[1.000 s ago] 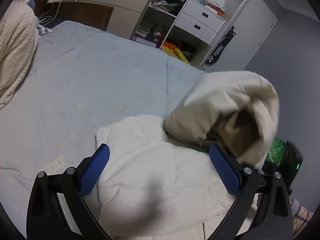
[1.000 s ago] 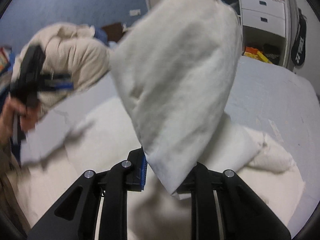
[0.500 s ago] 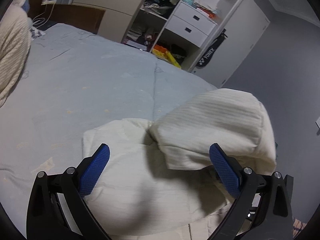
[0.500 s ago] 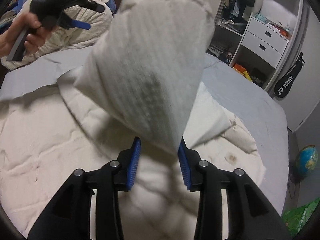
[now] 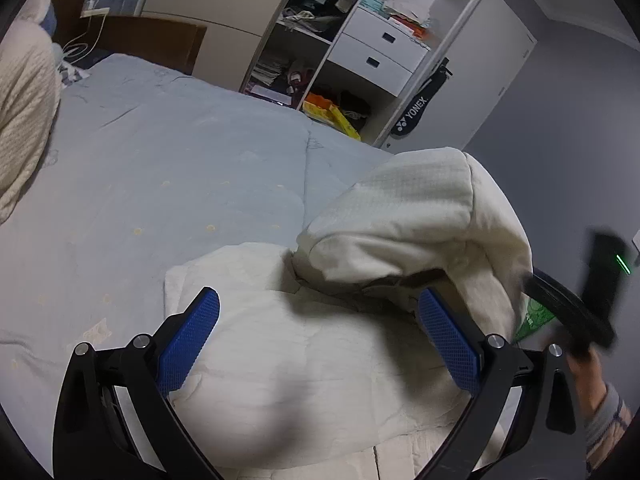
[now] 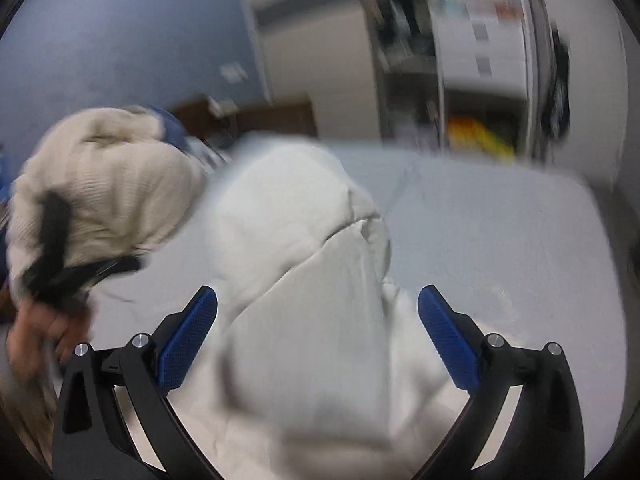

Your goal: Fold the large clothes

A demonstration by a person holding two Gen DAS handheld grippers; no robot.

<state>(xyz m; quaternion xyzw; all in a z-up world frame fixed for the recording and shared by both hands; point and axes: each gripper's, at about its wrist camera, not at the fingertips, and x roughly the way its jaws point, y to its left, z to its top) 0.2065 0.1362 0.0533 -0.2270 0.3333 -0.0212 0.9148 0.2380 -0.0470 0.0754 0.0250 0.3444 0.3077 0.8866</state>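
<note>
Because both grippers are spread wide and grasp nothing, the cream padded garment [image 5: 304,344] lies loose on the bed [image 5: 180,176], under and ahead of the left gripper [image 5: 318,336]. Its folded-over flap [image 5: 420,220] bulges ahead-right. Blur hampers the right gripper [image 6: 318,336] view, but the flap probably could spring back unpinned, undoing the fold.
</note>
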